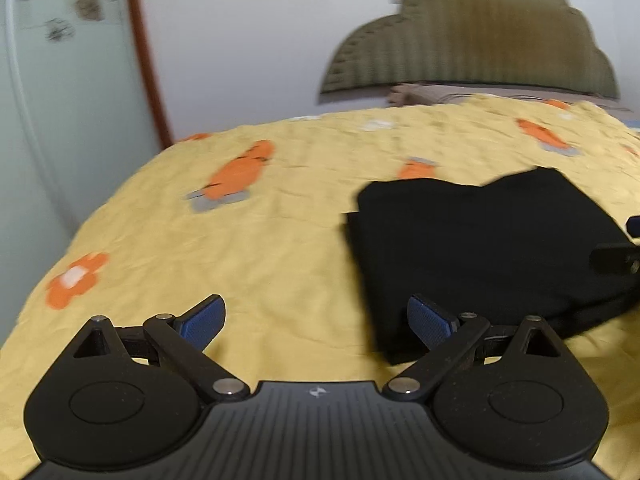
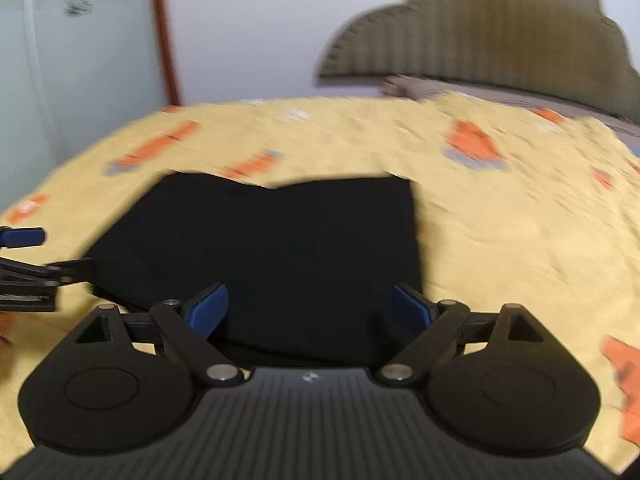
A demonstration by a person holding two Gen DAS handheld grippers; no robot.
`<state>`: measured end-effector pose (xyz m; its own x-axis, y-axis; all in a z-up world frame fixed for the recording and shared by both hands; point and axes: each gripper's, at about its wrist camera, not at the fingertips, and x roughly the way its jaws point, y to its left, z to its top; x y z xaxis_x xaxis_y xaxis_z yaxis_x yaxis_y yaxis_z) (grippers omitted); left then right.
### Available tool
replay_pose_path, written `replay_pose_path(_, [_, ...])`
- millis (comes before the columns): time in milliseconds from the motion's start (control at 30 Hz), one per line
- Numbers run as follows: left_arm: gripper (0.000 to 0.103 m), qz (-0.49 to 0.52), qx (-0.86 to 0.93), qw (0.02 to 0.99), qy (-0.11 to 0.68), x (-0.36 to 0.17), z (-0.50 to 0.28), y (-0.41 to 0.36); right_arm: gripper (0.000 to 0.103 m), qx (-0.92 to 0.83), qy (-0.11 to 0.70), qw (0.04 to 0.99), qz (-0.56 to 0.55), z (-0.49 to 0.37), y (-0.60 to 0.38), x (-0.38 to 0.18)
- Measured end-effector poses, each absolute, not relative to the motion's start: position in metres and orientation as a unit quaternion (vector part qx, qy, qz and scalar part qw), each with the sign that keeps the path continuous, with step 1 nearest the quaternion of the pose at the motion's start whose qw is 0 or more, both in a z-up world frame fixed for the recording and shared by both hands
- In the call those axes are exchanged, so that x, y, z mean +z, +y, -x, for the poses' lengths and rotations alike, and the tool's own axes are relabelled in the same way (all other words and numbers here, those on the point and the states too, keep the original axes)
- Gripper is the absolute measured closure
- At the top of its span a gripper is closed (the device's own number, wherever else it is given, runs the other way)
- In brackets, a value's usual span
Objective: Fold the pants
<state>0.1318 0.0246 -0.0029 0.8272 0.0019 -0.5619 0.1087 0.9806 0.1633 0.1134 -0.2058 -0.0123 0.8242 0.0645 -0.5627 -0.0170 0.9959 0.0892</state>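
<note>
Black pants (image 1: 488, 248) lie folded into a thick rectangle on the yellow bedspread (image 1: 280, 240). My left gripper (image 1: 316, 320) is open over bare bedspread, just left of the pants' near corner; its right pad overlaps the dark cloth's edge in the picture. In the right wrist view the same pants (image 2: 280, 248) fill the middle. My right gripper (image 2: 310, 306) is open above their near edge, nothing pinched between its blue pads. The right gripper's tip shows at the left wrist view's right edge (image 1: 628, 248), and the left gripper (image 2: 24, 256) at the right wrist view's left edge.
The bedspread carries orange prints (image 1: 236, 178). An olive ribbed cushion (image 1: 472, 44) leans against the white wall (image 1: 240, 40) behind the bed. A pale door with a red-brown frame (image 1: 144, 52) stands at the left, past the bed's edge.
</note>
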Motion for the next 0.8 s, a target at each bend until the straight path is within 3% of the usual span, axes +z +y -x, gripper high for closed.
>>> replay_pose_path(267, [0.005,-0.051,0.034,0.951,0.303,0.003,-0.144,0.064,0.014,0.092,0.295,0.951,0.018,-0.173,-0.120,-0.017])
replay_pose_path(400, [0.005,-0.031,0.016,0.952,0.303,0.005,-0.144,0.069,0.013,0.115,0.331,0.935,0.056,-0.189,-0.094,-0.035])
replay_pose_path(633, [0.005,-0.051,-0.034,0.953,0.297,0.001,-0.157,0.029,0.013,0.087,0.290,0.953,0.019,-0.208,-0.122,0.008])
replay_pose_path(800, [0.005,-0.068,-0.031,0.946,0.317,-0.022,-0.164,0.018,0.014,0.083,0.314,0.942,0.080,-0.264,-0.107,0.005])
